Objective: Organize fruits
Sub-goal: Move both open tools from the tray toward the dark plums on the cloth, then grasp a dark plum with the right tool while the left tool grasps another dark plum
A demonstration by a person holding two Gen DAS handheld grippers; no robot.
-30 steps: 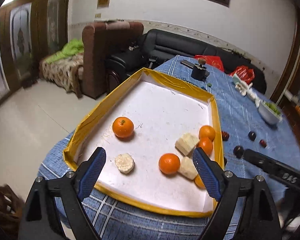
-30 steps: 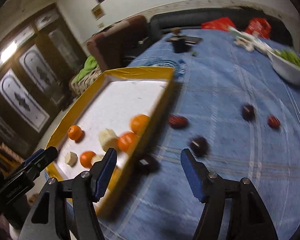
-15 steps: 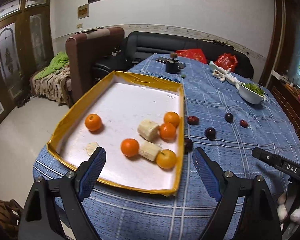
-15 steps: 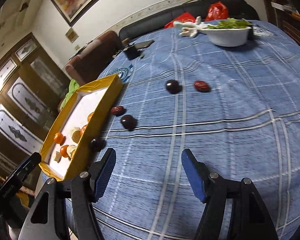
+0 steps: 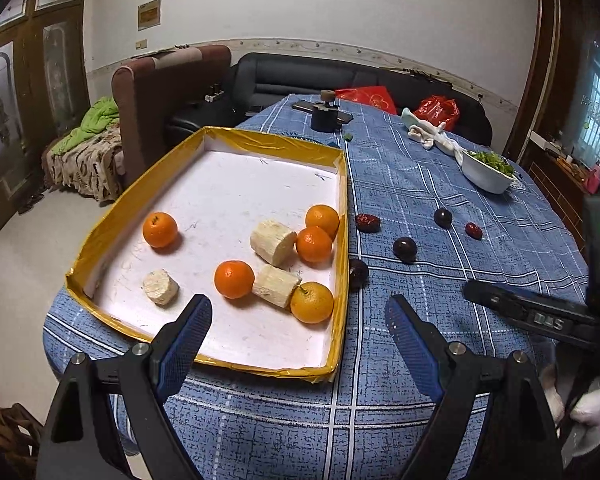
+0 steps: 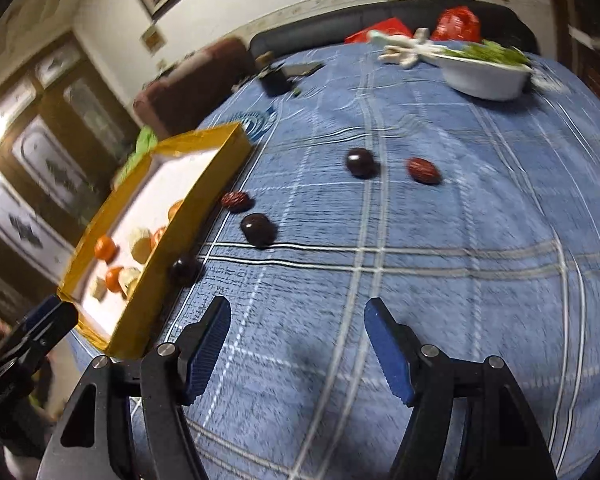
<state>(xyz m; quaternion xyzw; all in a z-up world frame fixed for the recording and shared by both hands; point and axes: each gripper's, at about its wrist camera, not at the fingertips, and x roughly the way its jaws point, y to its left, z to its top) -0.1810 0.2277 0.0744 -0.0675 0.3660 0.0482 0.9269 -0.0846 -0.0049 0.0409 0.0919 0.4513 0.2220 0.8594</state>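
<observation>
Both views swung from tray (image 5: 342,240) toward loose dark fruits (image 6: 258,229) at frame centre (none collected); left gripper (image 5: 298,338) and right gripper (image 6: 296,346) jaws apart, empty.

The left hand-held gripper (image 5: 298,332) has black angular arms, each fixed by a round silver screw, and blue ribbed pads (image 5: 414,344) on its fingers. The right hand-held gripper (image 6: 296,340) is built the same way: black frame, silver screws, blue toothed pads (image 6: 386,344). Its black body carries pale lettering, seen from the left wrist view. A white glove (image 5: 592,408) shows at that view's lower right edge.
</observation>
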